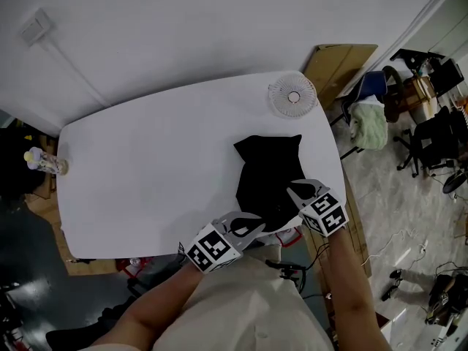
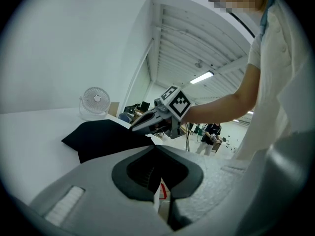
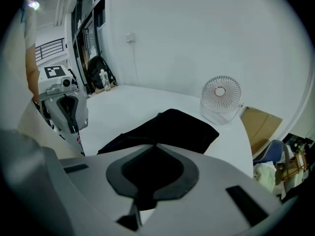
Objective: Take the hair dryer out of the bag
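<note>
Reaching in from the near edge of the table point(image 1: 146, 174), two bare forearms come up out of short pale sleeves, each hand carrying one gripper with a marker cube on its back. Left gripper point(image 1: 248, 227) sits low at the table's near edge, pointing right toward the near hem of the bag point(image 1: 267, 178); its jaws are pressed together at the tips, and its own view shows no fabric clearly caught between them. Right gripper point(image 1: 301, 191) is held a little farther in, angled left, its tip over the bag's near right corner; jaws likewise closed tip to tip, with the black cloth just beyond them. The two tools face each other across the bag's near end, close but apart. Count: one bag, black, lying flat and crumpled on the right half of the table; the hair dryer is not visible. One small round fan point(image 1: 292, 95) at the far right corner, well clear of the bag. One bottle point(image 1: 44, 162) at the far left edge.
</note>
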